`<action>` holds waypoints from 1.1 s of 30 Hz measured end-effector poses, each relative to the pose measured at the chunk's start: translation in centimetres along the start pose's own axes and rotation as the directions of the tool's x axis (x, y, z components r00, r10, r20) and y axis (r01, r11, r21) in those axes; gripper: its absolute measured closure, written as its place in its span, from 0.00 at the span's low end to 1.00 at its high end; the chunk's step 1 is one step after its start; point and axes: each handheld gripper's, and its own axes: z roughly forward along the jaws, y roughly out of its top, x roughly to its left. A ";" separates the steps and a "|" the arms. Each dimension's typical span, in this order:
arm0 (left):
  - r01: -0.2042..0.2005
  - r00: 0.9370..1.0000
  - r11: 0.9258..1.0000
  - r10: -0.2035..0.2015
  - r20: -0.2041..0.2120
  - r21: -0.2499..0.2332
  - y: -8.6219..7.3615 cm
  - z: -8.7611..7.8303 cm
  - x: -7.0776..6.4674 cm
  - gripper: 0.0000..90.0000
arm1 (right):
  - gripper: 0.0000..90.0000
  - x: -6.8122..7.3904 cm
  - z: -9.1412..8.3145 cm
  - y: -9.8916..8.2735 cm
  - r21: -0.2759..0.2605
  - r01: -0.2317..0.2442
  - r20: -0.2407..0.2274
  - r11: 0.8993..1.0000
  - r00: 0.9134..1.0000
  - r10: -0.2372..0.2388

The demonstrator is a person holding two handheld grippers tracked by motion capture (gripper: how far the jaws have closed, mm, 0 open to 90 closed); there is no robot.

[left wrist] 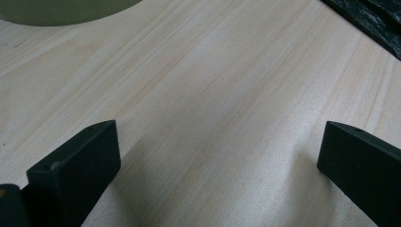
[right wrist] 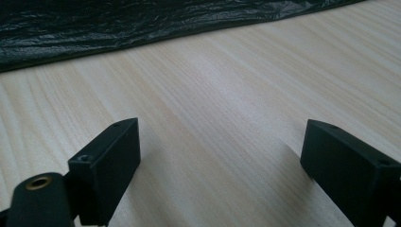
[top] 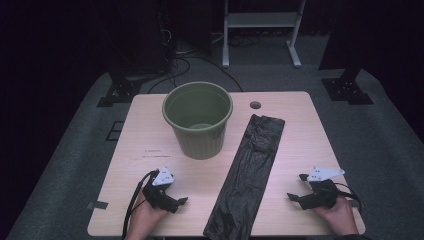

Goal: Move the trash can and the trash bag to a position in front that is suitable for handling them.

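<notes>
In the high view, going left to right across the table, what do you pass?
left gripper with jaws open → green bin → black bin bag lying flat → right gripper with jaws open, all on the wooden table.

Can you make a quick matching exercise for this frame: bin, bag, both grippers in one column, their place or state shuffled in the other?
Things:
1. green bin
2. black bag
3. left gripper
4. right gripper

Places or states:
A. lies flat in a long strip down the table
B. open, on the table's near right, beside the bag
C. stands upright at the table's middle back, nothing visible inside
D. open, in front of the bin on the near left

Pairs: 1-C, 2-A, 3-D, 4-B
</notes>
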 end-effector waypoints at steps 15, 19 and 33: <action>0.000 1.000 1.000 0.000 0.000 0.000 0.0 0.0 0.0 0.00 | 0.18 1.6 -0.1 2.4 -0.055 0.015 0.002 0.998 1.000 -0.014; 0.000 1.000 1.000 0.000 0.000 0.000 0.0 0.0 0.0 0.00 | 0.24 1.9 0.1 3.0 -0.088 -0.009 -0.054 0.996 0.999 0.004; 0.001 1.000 1.000 -0.001 -0.002 0.000 0.0 0.0 0.0 0.00 | 0.39 3.0 3.6 5.7 -0.064 0.038 -0.080 0.997 0.996 -0.043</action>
